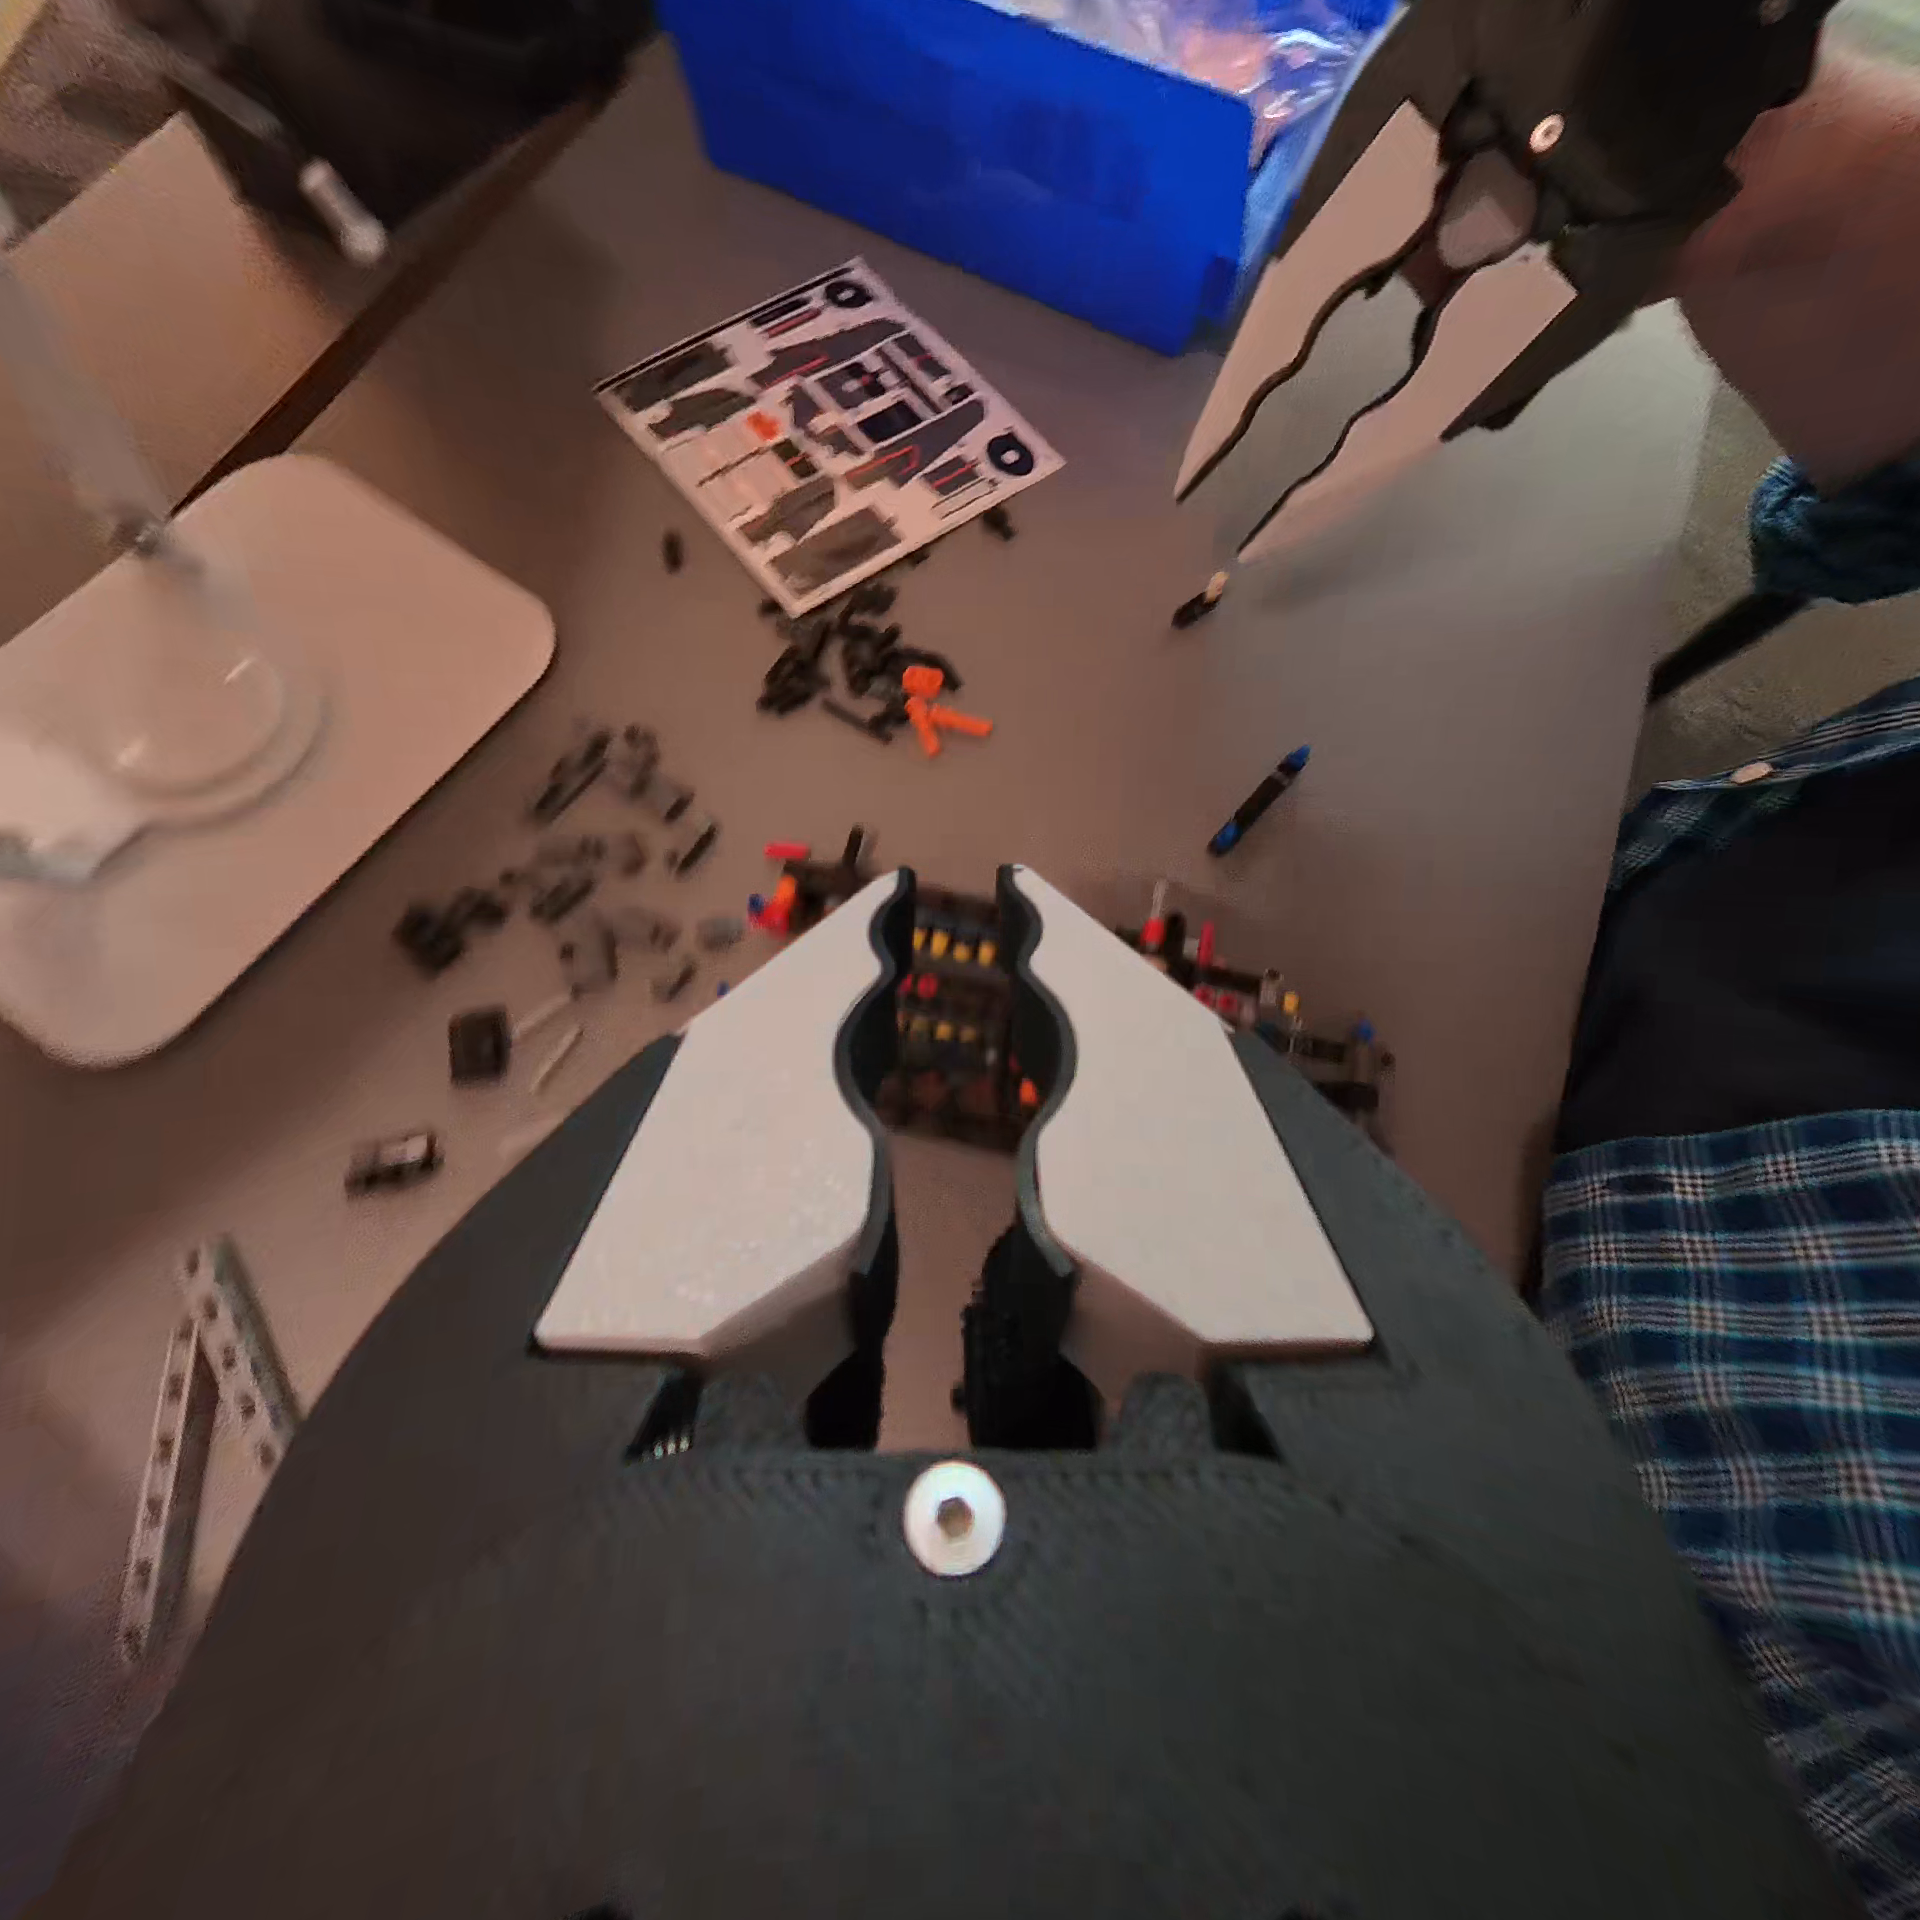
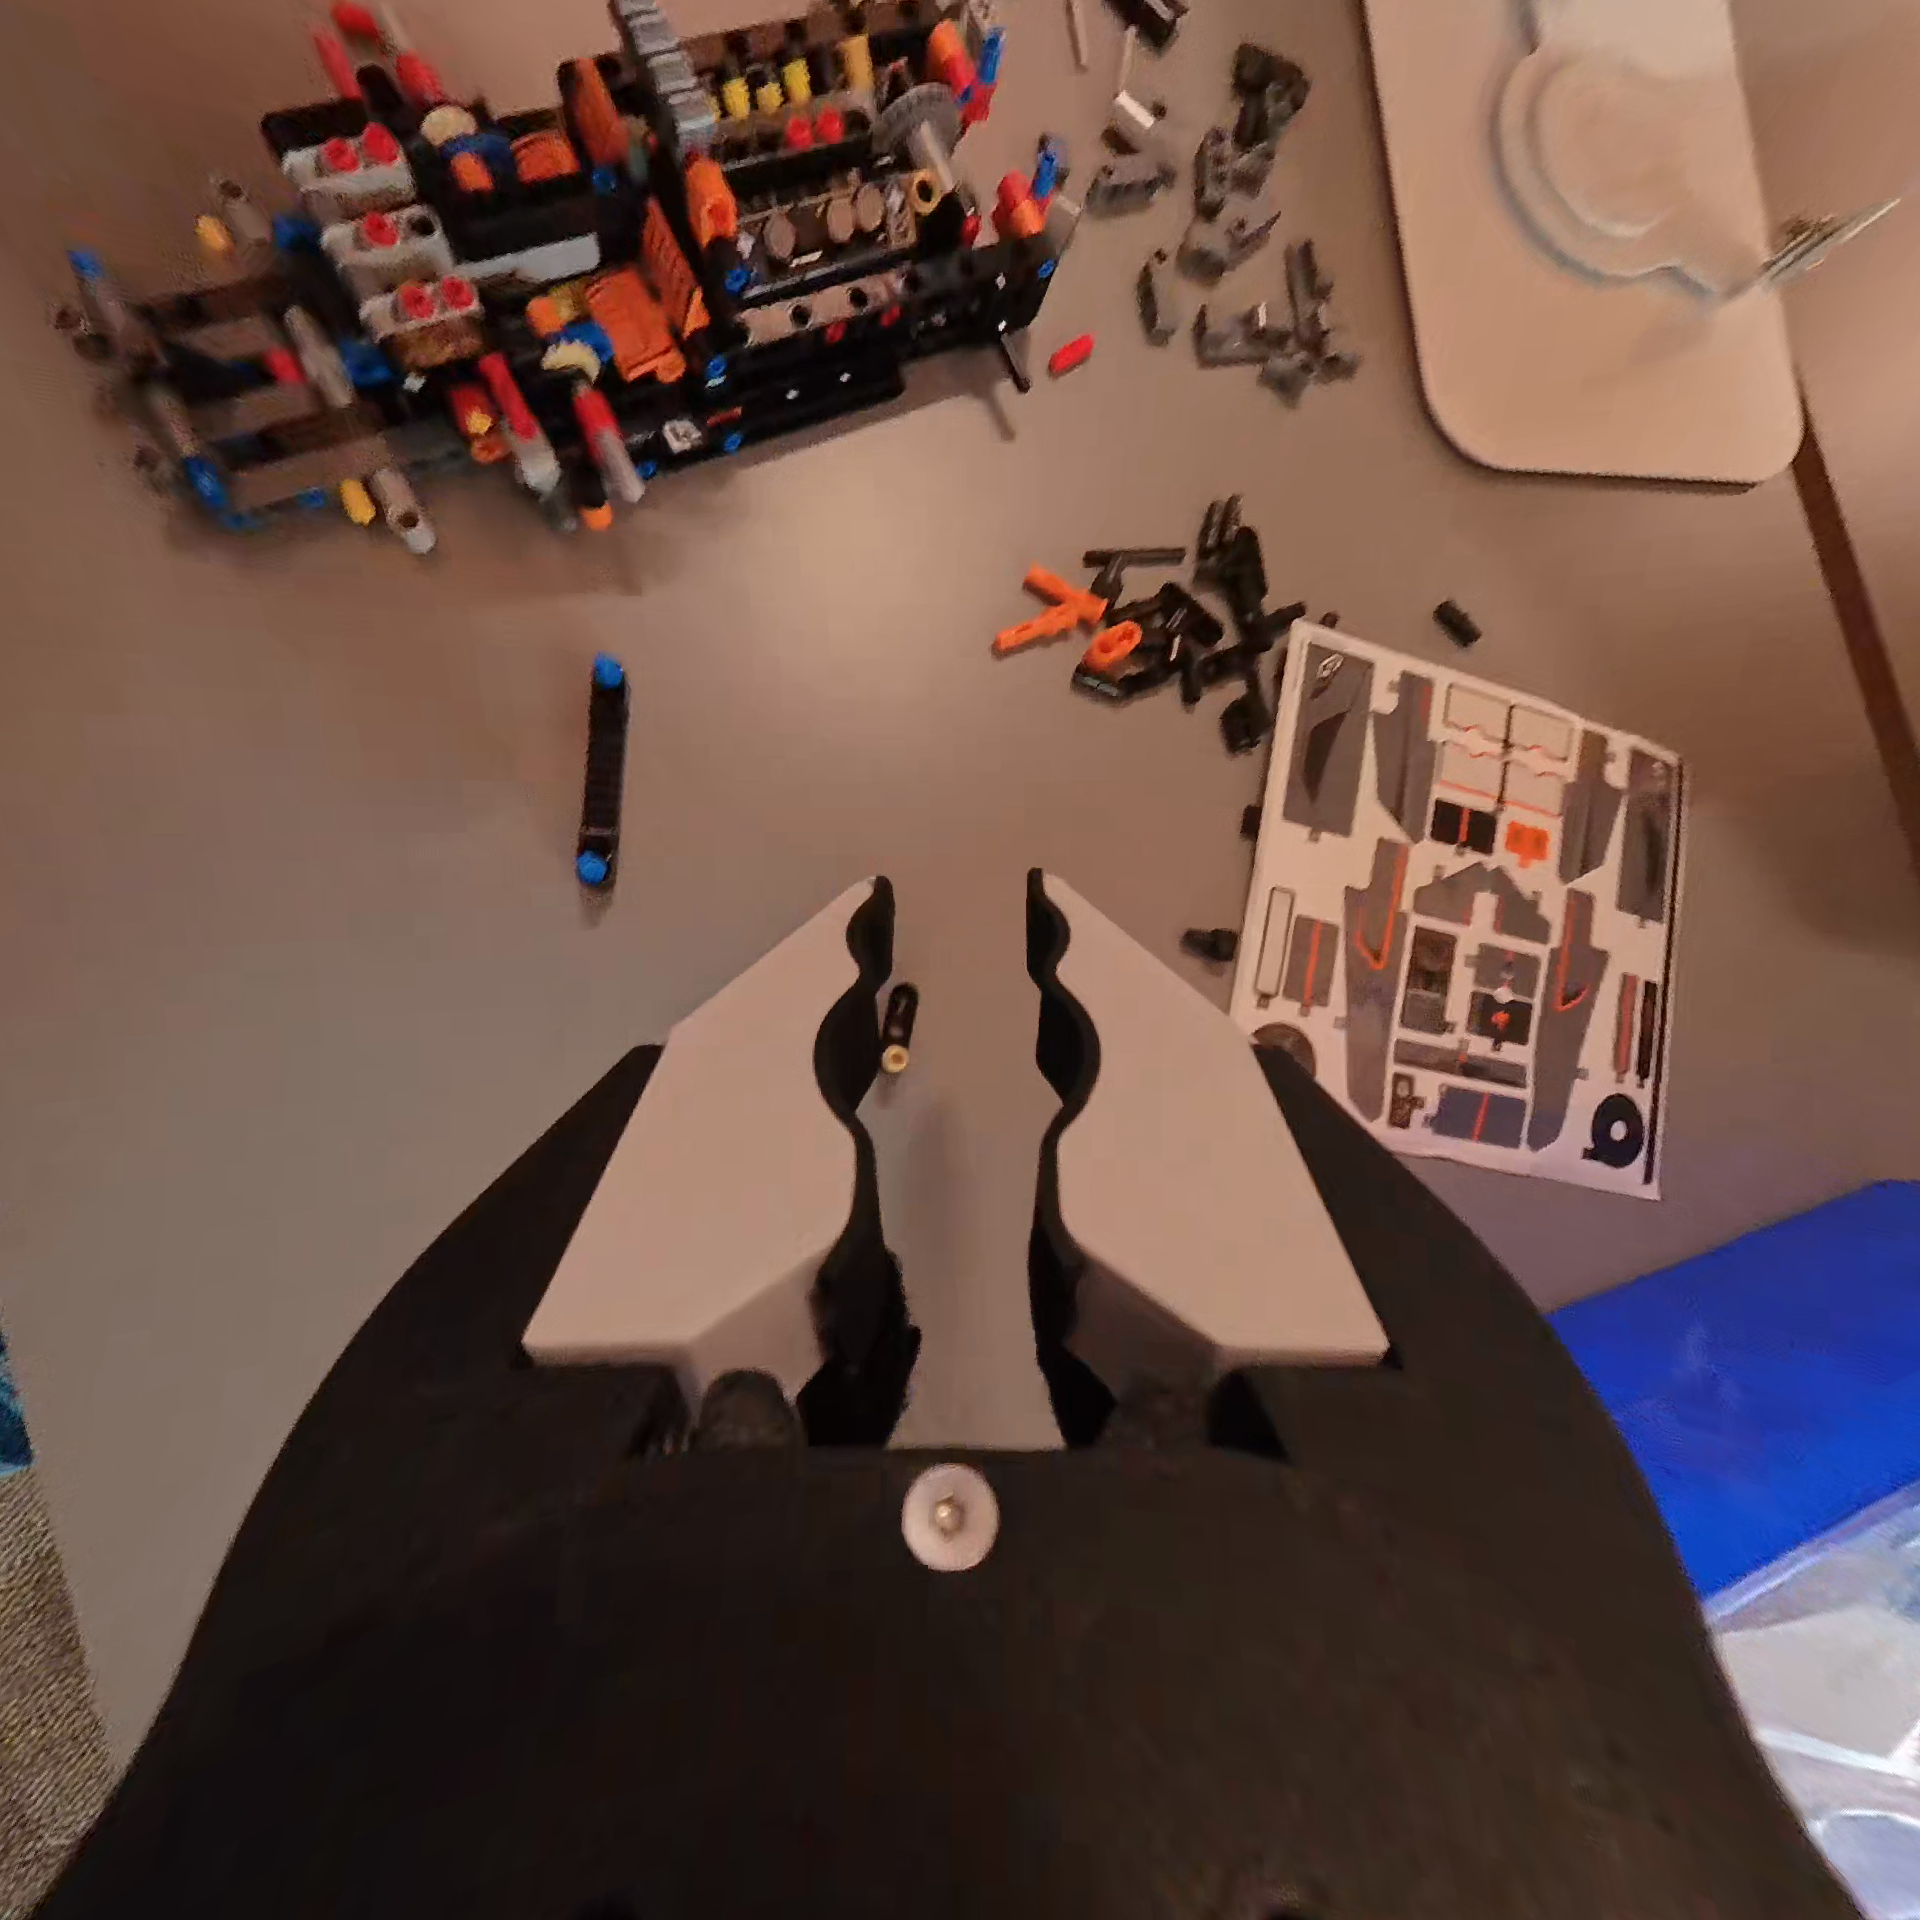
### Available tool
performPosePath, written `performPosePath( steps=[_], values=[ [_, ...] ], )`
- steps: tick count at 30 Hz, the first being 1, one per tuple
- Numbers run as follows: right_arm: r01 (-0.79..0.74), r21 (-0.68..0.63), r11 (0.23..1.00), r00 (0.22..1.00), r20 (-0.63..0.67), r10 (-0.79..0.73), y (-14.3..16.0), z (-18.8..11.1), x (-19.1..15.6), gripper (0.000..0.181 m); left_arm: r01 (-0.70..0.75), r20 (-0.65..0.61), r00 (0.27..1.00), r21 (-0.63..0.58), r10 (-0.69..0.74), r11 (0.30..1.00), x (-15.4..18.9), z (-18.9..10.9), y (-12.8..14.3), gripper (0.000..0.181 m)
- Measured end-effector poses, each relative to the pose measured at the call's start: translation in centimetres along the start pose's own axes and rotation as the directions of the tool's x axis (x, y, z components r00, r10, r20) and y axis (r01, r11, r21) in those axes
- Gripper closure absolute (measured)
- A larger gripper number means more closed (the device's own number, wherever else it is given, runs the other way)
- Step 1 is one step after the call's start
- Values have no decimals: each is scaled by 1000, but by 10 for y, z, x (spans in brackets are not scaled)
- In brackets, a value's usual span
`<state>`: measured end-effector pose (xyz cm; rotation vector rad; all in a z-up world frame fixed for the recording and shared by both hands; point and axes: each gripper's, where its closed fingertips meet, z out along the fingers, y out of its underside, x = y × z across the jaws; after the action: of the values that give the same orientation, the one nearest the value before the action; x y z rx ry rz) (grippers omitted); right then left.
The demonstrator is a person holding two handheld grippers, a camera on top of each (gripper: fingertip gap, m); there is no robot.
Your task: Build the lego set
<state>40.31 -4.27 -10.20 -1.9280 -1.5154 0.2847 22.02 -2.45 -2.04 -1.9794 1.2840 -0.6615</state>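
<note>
Lego pin (image 2: 899, 1029), small and black with a tan tip, lay loose between right gripper (image 2: 956, 883) fingers, spread narrowly, empty. Left gripper (image 1: 956, 883) likewise parted, empty, hovered over half-built model (image 2: 582, 260) at eleven o'clock in right wrist view. Farther off: black beam (image 2: 603, 769) with blue pins at ten, black and orange parts pile (image 2: 1164, 634) at one, sticker sheet (image 2: 1475, 914) at two. Likely risk: pin sitting close to one finger, so closing might flick it away
</note>
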Motion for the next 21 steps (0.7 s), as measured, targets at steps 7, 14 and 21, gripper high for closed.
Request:
performPosePath(
  steps=[7, 14, 21],
  values=[
    [-46, -46, 998, 994, -99, 42, -11, 25, 37, 158, 168, 166, 971, 45, -173, 985, -19, -55, 79, 168],
    [-87, -59, 995, 993, -88, 82, -8, 43, 40, 155, 278, 249, 920, 123, -301, 953, -29, -80, 132, 169],
    [-117, -2, 993, 991, -64, 116, -9, 38, 31, 155, 353, 286, 873, 188, -395, 917, -28, -87, 172, 167]
  ],
)
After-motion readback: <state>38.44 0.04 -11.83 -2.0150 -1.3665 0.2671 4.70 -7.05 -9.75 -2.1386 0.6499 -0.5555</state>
